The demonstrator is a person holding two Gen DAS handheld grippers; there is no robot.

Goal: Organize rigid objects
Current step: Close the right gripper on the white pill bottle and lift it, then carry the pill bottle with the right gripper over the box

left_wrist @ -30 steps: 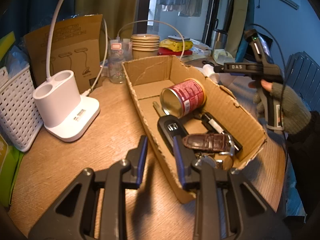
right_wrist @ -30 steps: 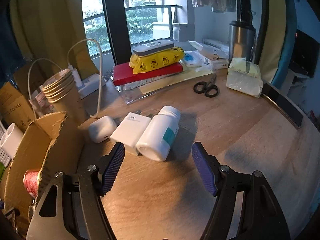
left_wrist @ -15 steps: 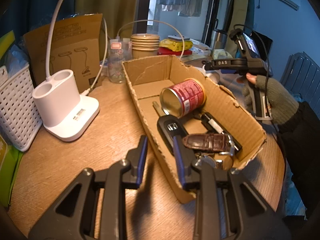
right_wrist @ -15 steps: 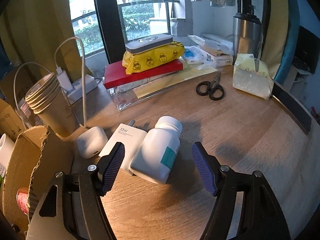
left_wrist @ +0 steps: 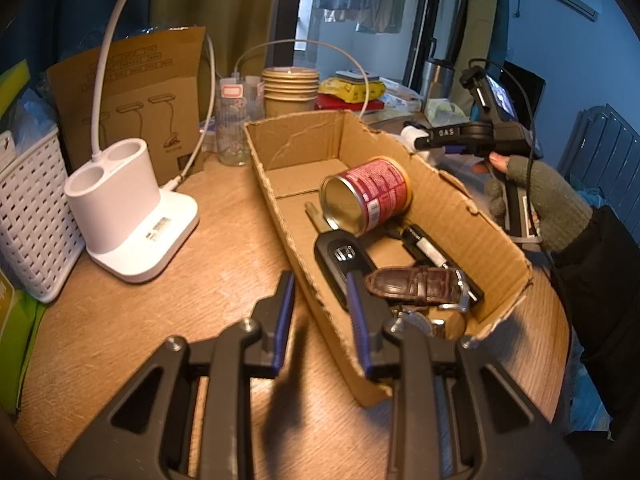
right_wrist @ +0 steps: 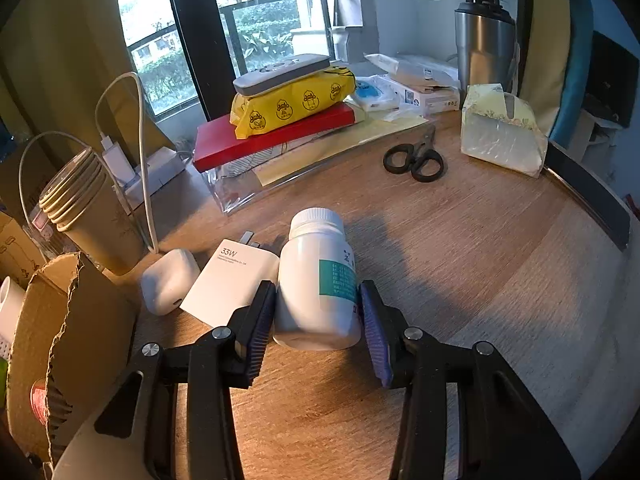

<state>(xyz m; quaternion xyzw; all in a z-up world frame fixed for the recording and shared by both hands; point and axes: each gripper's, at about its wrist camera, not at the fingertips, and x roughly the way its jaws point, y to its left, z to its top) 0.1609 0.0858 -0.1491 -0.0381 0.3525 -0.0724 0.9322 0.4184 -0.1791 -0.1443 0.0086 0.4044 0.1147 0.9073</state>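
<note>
Lying on its side at centre of the left wrist view, a red can (left_wrist: 366, 196) sits in the cardboard box (left_wrist: 460, 216) with a car key (left_wrist: 340, 254), a brown-strapped watch (left_wrist: 416, 286) and a dark pen-like item, too dim to name. Left gripper (left_wrist: 320, 312) pinches the box's near wall, fingers nearly together. White lamp base (left_wrist: 128, 216) and basket (left_wrist: 28, 208) stand at left. In the right wrist view, earbud case (right_wrist: 168, 280) and 33W charger (right_wrist: 232, 280) lie touching; the charger touches the white bottle (right_wrist: 316, 280). Right gripper (right_wrist: 316, 316) is closing, bottle between its pads, contact uncertain. A second ago those fingers stood wide and short of the bottle.
</note>
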